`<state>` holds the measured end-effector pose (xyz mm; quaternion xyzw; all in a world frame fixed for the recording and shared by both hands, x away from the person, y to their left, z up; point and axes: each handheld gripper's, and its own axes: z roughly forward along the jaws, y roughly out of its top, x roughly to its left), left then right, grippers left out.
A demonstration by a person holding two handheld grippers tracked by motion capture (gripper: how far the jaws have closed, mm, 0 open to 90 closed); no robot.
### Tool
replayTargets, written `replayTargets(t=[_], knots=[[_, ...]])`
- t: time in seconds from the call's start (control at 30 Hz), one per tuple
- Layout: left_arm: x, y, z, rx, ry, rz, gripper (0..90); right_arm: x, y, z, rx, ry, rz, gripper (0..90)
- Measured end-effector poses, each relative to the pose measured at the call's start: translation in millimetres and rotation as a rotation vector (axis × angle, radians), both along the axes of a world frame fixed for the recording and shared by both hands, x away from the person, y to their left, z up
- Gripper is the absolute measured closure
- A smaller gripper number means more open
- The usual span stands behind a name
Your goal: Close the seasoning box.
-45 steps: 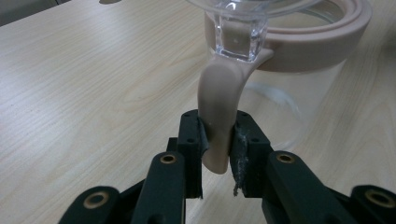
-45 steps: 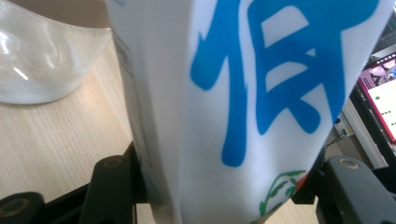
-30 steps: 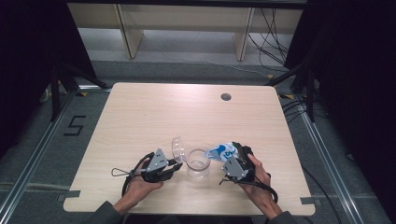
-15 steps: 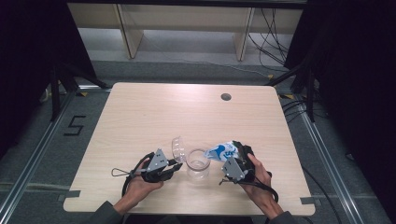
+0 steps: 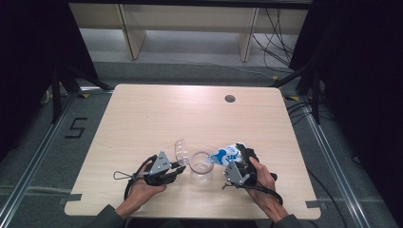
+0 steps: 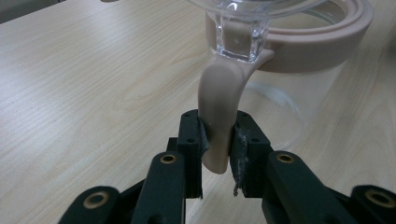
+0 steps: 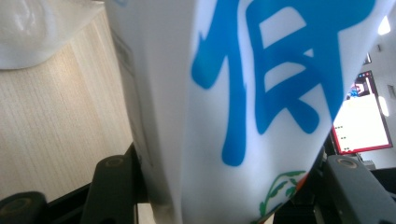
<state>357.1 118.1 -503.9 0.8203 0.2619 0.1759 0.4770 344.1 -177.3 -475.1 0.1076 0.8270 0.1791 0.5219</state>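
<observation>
High view
Jar: the clear jar (image 5: 201, 167) stands upright near the front edge of the surface (image 5: 157, 118), between the two tools, mouth up.
Lid: its clear lid (image 5: 180, 150) is swung open, tilted up on the jar's left side.
Left tool: the left tool (image 5: 175, 169) lies level just left of the jar and points right at it.
Right tool: the right tool (image 5: 239, 158) sits just right of the jar, holding a white and blue pouch (image 5: 226, 153).
Pouch axis: its long axis runs from the tool up and left, and its free end hangs beside or just over the jar's right rim; I cannot tell if they touch.
Nearer hand: both are close, but the right one carries the pouch, so in my judgement the coming pour turns on bringing that end over the mouth.

Left gripper view
Grip: the jaws are nearly closed, pinching the beige latch tab (image 6: 218, 116) that curves down from the jar's beige rim ring (image 6: 322, 44).
Tab axis: close to upright, rim ahead and above.

Right gripper view
Grip: the jaws stand about half apart, pressed on the pouch (image 7: 243, 102), which rises from between them.
Pouch direction: it points away from the tool, with the surface (image 7: 56, 121) to its left.
</observation>
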Motion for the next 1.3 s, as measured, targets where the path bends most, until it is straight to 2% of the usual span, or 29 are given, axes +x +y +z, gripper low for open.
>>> replayTargets(t=[0.1, 0.17, 0.2, 0.23, 0.3, 0.33, 0.37, 0.4, 0.5, 0.53, 0.6, 0.63, 0.7, 0.73, 0.9, 0.97, 1.03, 1.3], knots=[[-0.1, -0.4, 0.0, -0.008, 0.000, -0.001, 74.7, -0.1, 0.6, -0.9, -0.020, -0.013, -0.008, 44.5], [0.1, 0.1, 0.1, 0.002, -0.004, -0.001, 74.7, 0.0, 0.2, -0.8, -0.018, -0.011, -0.006, 44.5], [0.3, 0.1, 0.2, 0.003, -0.004, -0.004, 74.7, -0.6, 1.2, -2.3, -0.018, -0.012, -0.024, 44.6], [0.3, 0.1, 0.2, 0.003, -0.004, -0.004, 74.7, 0.7, 0.4, -1.2, -0.041, -0.025, -0.008, 44.6], [0.4, 0.1, 0.2, 0.005, -0.008, -0.006, 74.7, 1.1, 0.3, -1.1, -0.042, -0.025, -0.007, 44.6], [0.4, 0.1, 0.2, 0.005, -0.007, -0.005, 74.7, 1.6, 1.5, -1.9, -0.055, -0.042, 0.004, 44.6], [0.4, 0.1, 0.2, 0.005, -0.007, -0.005, 74.7, 2.3, 1.9, -0.9, -0.085, -0.054, 0.013, 44.6], [0.5, 0.3, 0.3, 0.006, -0.009, -0.007, 74.7, 1.4, 2.5, -2.7, -0.054, -0.039, -0.008, 44.6], [0.9, 0.5, 0.4, 0.009, -0.013, -0.011, 74.7, 1.6, 2.6, -2.4, -0.057, -0.037, -0.008, 44.7], [1.0, 0.5, 0.4, 0.009, -0.012, -0.011, 74.7, 2.0, 2.5, -2.5, -0.069, -0.053, -0.012, 44.7], [0.4, 0.2, 0.1, 0.004, -0.007, -0.005, 74.7, 1.8, 2.6, -2.4, -0.070, -0.052, -0.013, 44.7], [-0.2, -0.3, -0.3, -0.004, 0.004, 0.002, 74.7, 2.5, 2.7, -1.2, -0.094, -0.063, 0.004, 44.7], [0.0, -0.1, 0.0, -0.001, 0.001, -0.001, 74.7, 1.8, 2.8, -2.1, -0.085, -0.059, -0.004, 44.7], [0.1, 0.1, 0.2, 0.003, -0.005, -0.001, 74.7, 1.6, 3.8, -2.0, -0.106, -0.074, 0.003, 44.7], [0.2, 0.1, 0.2, 0.002, -0.004, -0.001, 74.7, 0.5, 4.9, -2.1, -0.088, -0.069, -0.008, 44.9], [0.2, 0.0, 0.2, 0.001, -0.003, -0.001, 74.7, 1.7, 5.0, 0.2, -0.136, -0.097, 0.014, 44.9], [0.0, -0.4, 0.0, -0.007, 0.000, 0.000, 74.7, 0.9, 5.5, -1.5, -0.116, -0.092, 0.000, 44.9], [-0.1, -0.4, 0.1, -0.007, 0.001, 0.000, 74.7, -0.1, 8.4, -1.7, -0.143, -0.104, 0.011, 45.1]])
